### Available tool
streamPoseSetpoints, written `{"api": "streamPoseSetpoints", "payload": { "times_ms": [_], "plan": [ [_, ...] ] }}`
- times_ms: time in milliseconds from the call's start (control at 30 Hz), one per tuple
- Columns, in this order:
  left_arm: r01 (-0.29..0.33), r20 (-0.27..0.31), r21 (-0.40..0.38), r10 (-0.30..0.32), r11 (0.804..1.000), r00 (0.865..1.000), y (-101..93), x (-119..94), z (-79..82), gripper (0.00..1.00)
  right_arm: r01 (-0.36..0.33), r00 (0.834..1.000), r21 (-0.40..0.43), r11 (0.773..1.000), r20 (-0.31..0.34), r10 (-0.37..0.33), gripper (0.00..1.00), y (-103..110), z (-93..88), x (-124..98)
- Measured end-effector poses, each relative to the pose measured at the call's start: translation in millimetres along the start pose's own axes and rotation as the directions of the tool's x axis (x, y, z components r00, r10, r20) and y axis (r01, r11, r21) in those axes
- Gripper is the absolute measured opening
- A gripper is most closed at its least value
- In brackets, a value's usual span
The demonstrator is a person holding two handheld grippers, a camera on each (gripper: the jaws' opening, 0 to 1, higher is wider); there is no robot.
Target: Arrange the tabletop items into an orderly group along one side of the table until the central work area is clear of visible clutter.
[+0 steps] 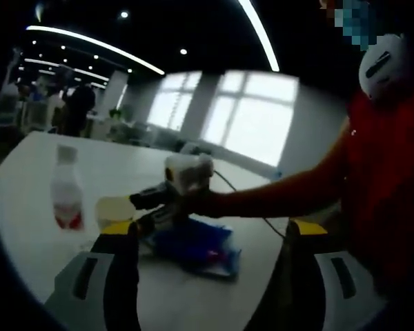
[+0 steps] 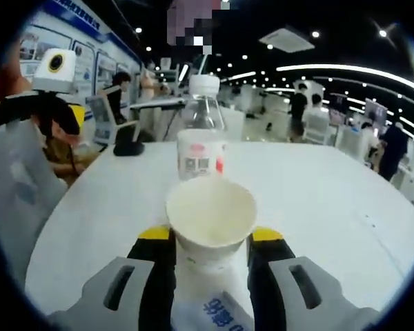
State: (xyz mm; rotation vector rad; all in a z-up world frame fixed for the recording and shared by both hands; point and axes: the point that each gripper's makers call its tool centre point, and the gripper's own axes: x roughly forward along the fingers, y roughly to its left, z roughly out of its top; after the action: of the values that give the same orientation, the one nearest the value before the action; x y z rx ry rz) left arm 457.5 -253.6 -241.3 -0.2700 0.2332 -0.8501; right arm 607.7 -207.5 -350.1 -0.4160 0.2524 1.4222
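Gripping paper cup (image 2: 211, 215) between right claw (image 2: 211, 243) jaws.

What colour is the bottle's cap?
White; the bottle's cap shows best in the right gripper view.

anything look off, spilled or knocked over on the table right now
No spill or tip-over shows. The bottle stands upright, and the paper cup sits upright in the right tool. The one untidy item is the crumpled blue bag lying loose on the table near that tool.
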Motion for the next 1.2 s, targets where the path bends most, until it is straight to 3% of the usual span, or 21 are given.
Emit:
{"api": "streamPoseSetpoints", "payload": {
  "times_ms": [700, 1033, 1200],
  "plan": [
    [0.004, -0.006, -0.003, -0.005, 1.000, 1.000, 0.2, 1.4, -1.8, 0.88, 0.010, 0.998, 0.023, 1.000, -0.065, -0.008, 0.41, -2.0, -8.6, -10.1],
    [0.005, -0.011, -0.003, -0.005, 1.000, 1.000, 0.4, 1.6, -3.4, 0.88, 0.023, 0.998, 0.055, 0.998, -0.061, -0.020, 0.54, -3.9, -6.6, -14.6],
    [0.014, -0.012, -0.003, -0.014, 1.000, 1.000, -0.9, 2.5, -3.7, 0.87, 0.045, 0.998, 0.053, 0.998, -0.045, -0.043, 0.54, -8.2, 3.2, -27.4]
  ]
}}
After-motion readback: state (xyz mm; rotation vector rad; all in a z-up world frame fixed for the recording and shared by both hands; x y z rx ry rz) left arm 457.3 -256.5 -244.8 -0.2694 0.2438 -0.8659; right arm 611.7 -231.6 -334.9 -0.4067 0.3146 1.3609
